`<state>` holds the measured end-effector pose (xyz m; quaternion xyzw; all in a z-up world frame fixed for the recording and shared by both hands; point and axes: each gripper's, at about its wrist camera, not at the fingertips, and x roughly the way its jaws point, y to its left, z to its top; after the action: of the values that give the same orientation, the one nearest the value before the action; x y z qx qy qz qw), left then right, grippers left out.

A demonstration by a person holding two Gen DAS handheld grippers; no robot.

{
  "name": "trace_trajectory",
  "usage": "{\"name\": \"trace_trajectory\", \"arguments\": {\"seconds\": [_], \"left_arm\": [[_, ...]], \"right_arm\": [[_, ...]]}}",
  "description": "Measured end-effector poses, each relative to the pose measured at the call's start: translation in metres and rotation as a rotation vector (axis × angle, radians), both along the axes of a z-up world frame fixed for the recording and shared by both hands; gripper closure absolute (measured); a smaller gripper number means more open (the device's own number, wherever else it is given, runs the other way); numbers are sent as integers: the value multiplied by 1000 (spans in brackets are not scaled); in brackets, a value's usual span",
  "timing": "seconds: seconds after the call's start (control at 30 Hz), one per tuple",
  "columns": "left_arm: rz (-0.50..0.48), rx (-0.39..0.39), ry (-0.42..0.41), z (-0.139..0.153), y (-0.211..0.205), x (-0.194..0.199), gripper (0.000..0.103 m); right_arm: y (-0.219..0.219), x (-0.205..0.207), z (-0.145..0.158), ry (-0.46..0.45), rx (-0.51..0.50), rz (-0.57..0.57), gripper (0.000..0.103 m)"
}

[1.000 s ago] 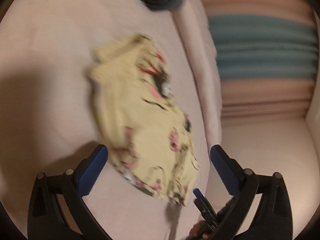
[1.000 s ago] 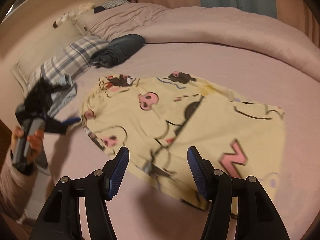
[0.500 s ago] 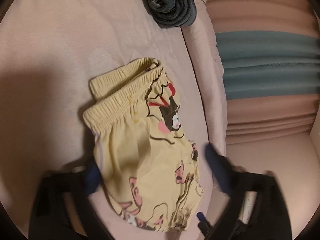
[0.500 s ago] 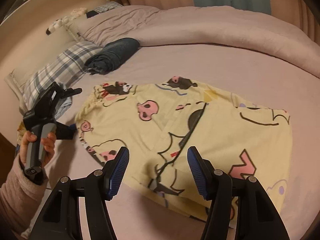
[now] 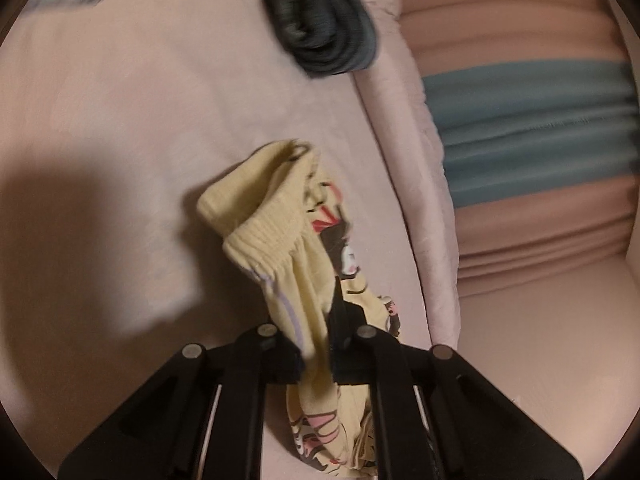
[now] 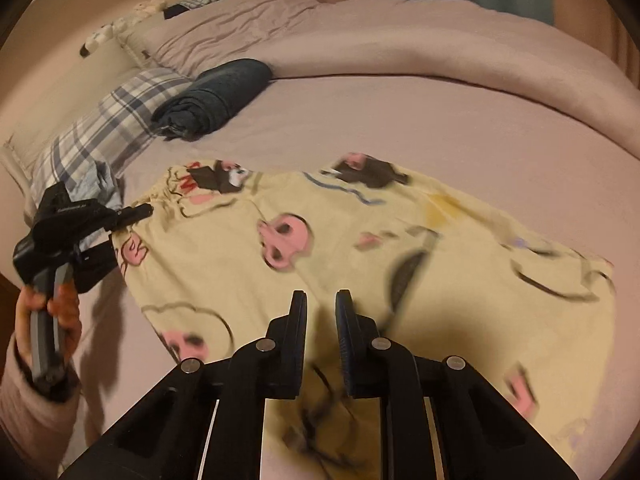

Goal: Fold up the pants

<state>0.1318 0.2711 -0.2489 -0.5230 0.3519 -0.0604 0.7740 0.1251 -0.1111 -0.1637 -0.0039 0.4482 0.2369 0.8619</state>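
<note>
Now left gripper point(image 5: 316, 344) pinches the pants point(image 6: 360, 256) (waistband); right gripper's point(image 6: 321, 320) fingers are closing, empty.

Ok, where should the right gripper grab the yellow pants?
Probably the near long edge of the yellow pants, from above: they lie flat on the bed, so only an edge pinches. The left gripper clamps the waistband; the right gripper is closing over that edge, cloth between its jaws unclear.

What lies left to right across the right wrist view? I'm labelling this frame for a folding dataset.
Person's hand holding the left tool → plaid pillow → rolled dark garment → yellow patterned pants spread on the pink bed.
</note>
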Motion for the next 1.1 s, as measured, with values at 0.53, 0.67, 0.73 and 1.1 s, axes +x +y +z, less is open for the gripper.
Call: {"name": "trace_trajectory", "arguments": {"seconds": [0.53, 0.67, 0.73, 1.1], "left_arm": [[-442, 310, -242, 99, -134, 24, 96], [-699, 440, -276, 102, -229, 17, 96], [-795, 504, -276, 92, -269, 11, 96], [-1048, 686, -246, 48, -360, -12, 49]], "right_arm": [[-49, 15, -24, 216, 517, -181, 84], [-119, -2, -47, 326, 905, -341, 61], [-148, -12, -58, 354, 1050, -402, 55], [-196, -26, -53, 451, 897, -525, 35]]}}
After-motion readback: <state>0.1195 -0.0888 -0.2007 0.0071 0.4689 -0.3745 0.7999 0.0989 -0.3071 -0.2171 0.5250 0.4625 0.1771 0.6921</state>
